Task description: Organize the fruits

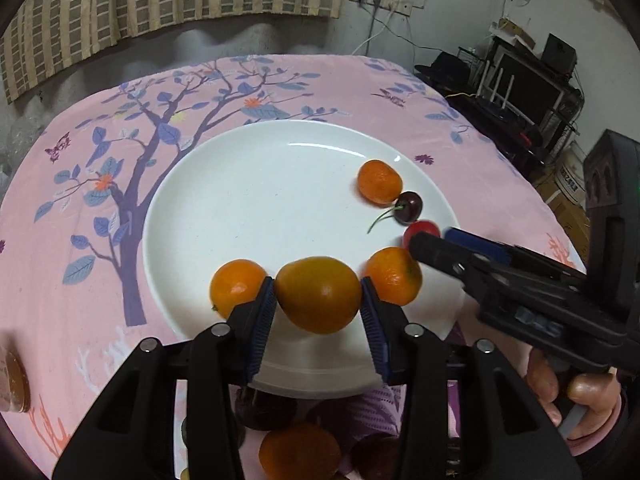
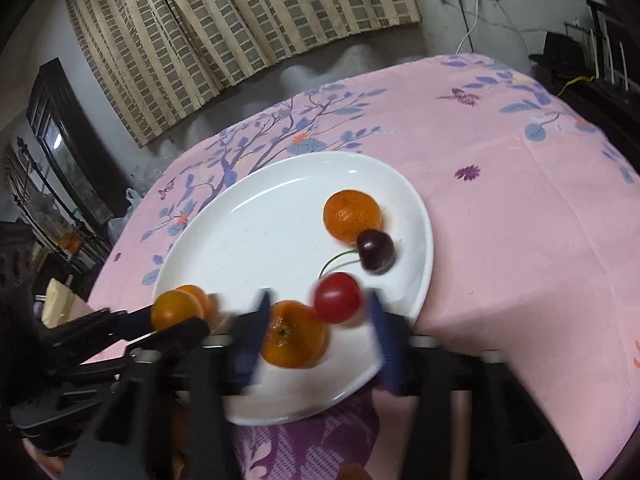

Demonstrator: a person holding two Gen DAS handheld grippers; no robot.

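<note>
On a pink cloth (image 1: 80,200) printed with a purple tree, a round, glossy white plate (image 1: 248,200) is laid. In the left wrist view, a smooth round tangerine (image 1: 236,288) is seen at the plate's near rim, just outside the left finger of the left gripper (image 1: 318,284). Between that gripper's ribbed blue pads, an egg-shaped orange fruit (image 1: 320,294) is framed near the rim, its dimpled end turned toward the camera. The pads stand right against its sides, and whether they press on it cannot be told.

Just right of the right pad a pitted tangerine (image 1: 394,276) is found, and farther back on the plate a fourth tangerine (image 1: 378,182). A glossy dark cherry (image 1: 410,206) is set touching that one, its thin green stem curved away to the lower left. A shiny red cherry (image 1: 420,230) is seen just beside it.

In the right wrist view the right gripper (image 2: 320,294) is blurred; its jaws are held wide. The red cherry lies in the gap, and nothing is gripped.
</note>
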